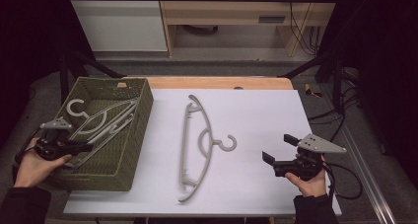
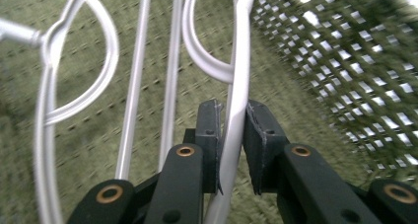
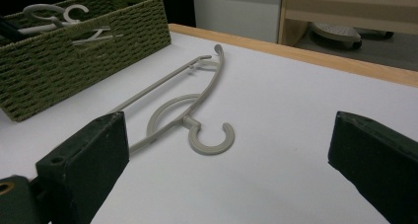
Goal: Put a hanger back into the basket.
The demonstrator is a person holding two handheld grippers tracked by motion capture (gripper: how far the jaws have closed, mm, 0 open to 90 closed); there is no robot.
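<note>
A green woven basket (image 1: 140,116) at the table's left holds light grey hangers (image 1: 103,119). My left gripper (image 1: 84,147) reaches into it from the near left. In the left gripper view its jaws stand a little apart around one hanger's arm (image 2: 240,71), which lies against the left pad with a slight gap at the right pad. Another grey hanger (image 1: 189,135) lies flat mid-table, hook (image 3: 212,139) toward the right. My right gripper (image 1: 279,149) is open at the near right, aimed at that hanger, nothing between its jaws.
A white sheet (image 1: 256,115) covers the tabletop, with a wooden edge (image 1: 217,82) at the back. The basket's mesh wall (image 2: 345,61) rises close to the right of the left jaws. Wooden furniture (image 1: 226,17) and cables stand beyond the table.
</note>
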